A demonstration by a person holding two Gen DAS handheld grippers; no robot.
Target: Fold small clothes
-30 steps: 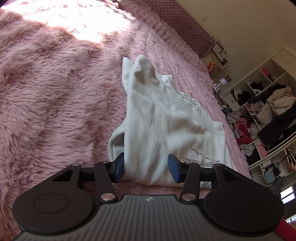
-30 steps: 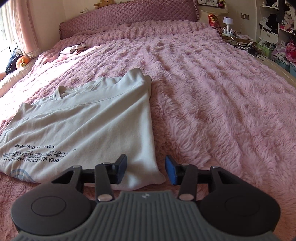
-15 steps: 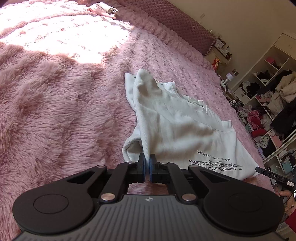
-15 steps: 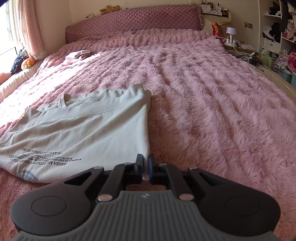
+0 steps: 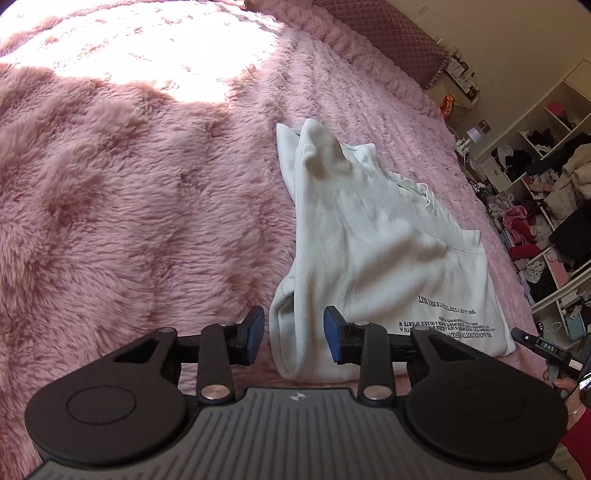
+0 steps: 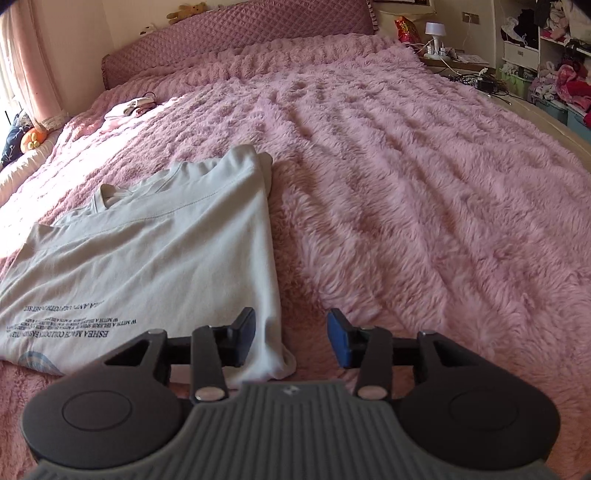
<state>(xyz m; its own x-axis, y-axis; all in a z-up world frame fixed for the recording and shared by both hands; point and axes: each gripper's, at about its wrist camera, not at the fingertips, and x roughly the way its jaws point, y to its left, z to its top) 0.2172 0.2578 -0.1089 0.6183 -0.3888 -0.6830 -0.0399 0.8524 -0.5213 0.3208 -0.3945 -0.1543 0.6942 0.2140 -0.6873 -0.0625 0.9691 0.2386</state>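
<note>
Nearest each camera, a black two-fingered hand-held gripper with blue pads is seen over a fluffy pink bedspread [image 6: 424,192].

Left hand-held gripper [image 5: 293,334]: the jaws are recorded as opening; the near left corner of a white cotton T-shirt with small black printed lettering [image 5: 369,251] lies between the pads, with neither pad pressed on the cloth. That side of the garment is folded over, and a ridge of cloth is raised toward the far shoulder.

Right hand-held gripper [image 6: 291,341]: the jaws are likewise opening; the near right corner of the same T-shirt [image 6: 147,266] lies in the gap, just beside the left pad, whether touching it cannot be told, and apart from the right pad. The hem is laid toward the camera, the neckline away from it, and the lettering is read upside down.

At the right edge of the left view, part of a hand [image 5: 570,397] and a red sleeve [image 5: 578,441] are noted beside a dark device.

Further off on the bedspread, a small pale garment [image 6: 129,109] is laid near the quilted mauve headboard [image 6: 240,33]. Beyond the bed, a bedside stand with a small white lamp [image 6: 434,31] and open white shelves crowded with clothing [image 5: 543,192] are recorded.
</note>
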